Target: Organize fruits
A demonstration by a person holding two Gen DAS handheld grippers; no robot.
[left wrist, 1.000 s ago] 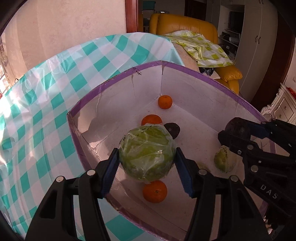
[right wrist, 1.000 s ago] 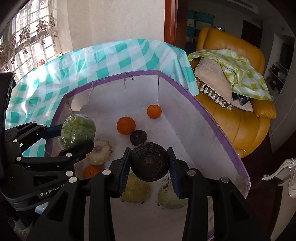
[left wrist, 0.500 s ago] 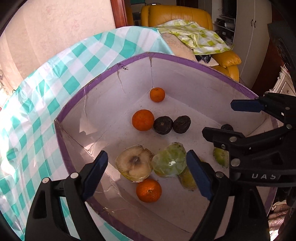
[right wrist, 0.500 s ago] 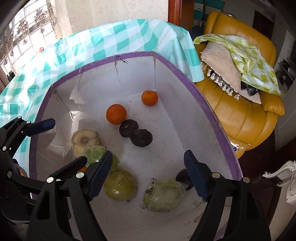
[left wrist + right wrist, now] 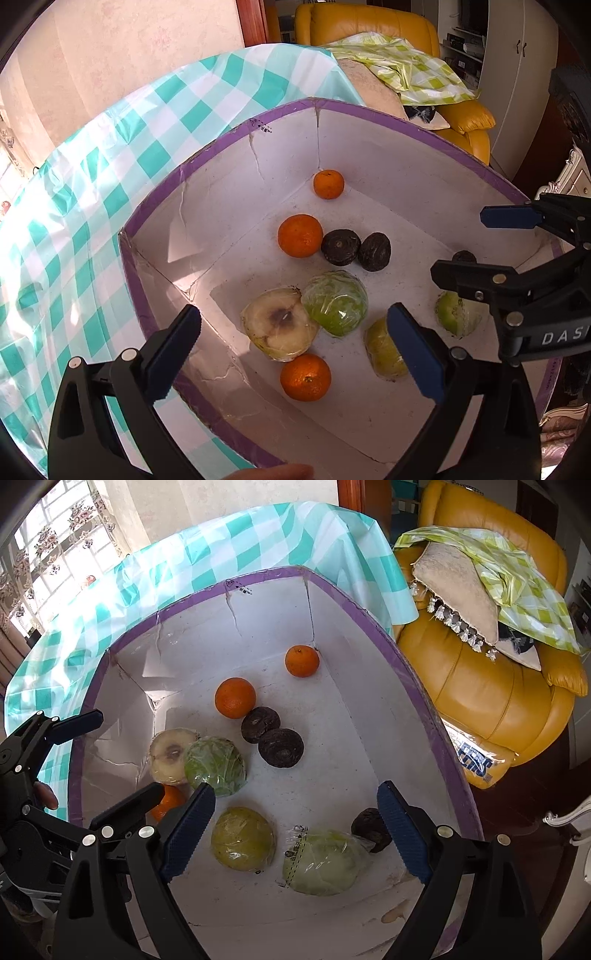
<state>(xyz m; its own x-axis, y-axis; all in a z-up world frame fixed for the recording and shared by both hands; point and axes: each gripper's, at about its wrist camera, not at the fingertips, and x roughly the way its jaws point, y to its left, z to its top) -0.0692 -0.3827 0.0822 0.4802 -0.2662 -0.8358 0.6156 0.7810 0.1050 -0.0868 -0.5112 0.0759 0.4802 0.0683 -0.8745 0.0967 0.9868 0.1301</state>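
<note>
A white box with a purple rim (image 5: 369,110) (image 5: 258,578) holds the fruit. Inside lie three oranges (image 5: 300,235) (image 5: 235,697), dark round fruits (image 5: 373,251) (image 5: 280,747), a wrapped green fruit (image 5: 335,302) (image 5: 215,766), a wrapped cut pale fruit (image 5: 279,325) (image 5: 170,755) and other wrapped green ones (image 5: 242,838). My left gripper (image 5: 295,354) is open and empty above the box's near left side. My right gripper (image 5: 295,827) is open and empty above the near right side.
The box sits on a table with a teal and white checked cloth (image 5: 74,192) (image 5: 236,542). A yellow armchair (image 5: 498,686) with a cushion and checked cover stands to the right. White cabinets (image 5: 517,74) are behind it.
Both grippers opened and let go: the left dropped the wrapped green fruit, the right the dark fruit. Both now lie in the box, and the grippers have drawn back slightly.
</note>
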